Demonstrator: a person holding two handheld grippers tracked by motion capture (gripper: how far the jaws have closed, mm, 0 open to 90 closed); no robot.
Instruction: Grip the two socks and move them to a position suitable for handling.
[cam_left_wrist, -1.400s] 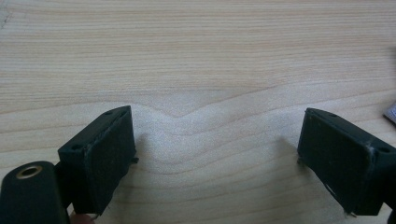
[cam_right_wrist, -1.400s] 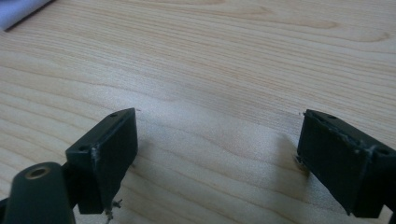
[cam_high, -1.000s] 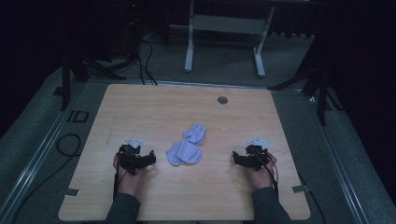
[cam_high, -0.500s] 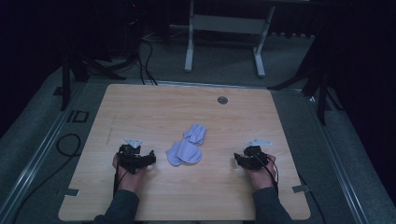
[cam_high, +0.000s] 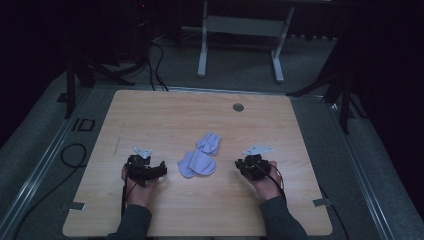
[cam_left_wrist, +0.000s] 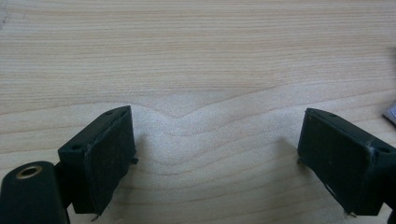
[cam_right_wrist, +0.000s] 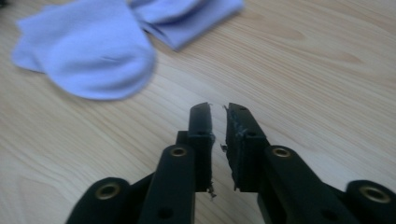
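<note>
- Lavender fabric socks lie mid-table on the light wooden tabletop.
- Left black two-jaw gripper: jaws spread wide, empty.
- Right black two-jaw gripper: jaws nearly pressed together, empty.

Left gripper fingers spread; right gripper nearly closed.

A wooden table sits at mid-frame on a dark floor. Near its centre lie pale lilac socks, apparently two, overlapping. At lower left a hand grips the left gripper, just left of the socks. At lower right of centre the right gripper rests near them. A round grommet marks the table's upper edge. A grey stand occupies the top of the frame.
</note>
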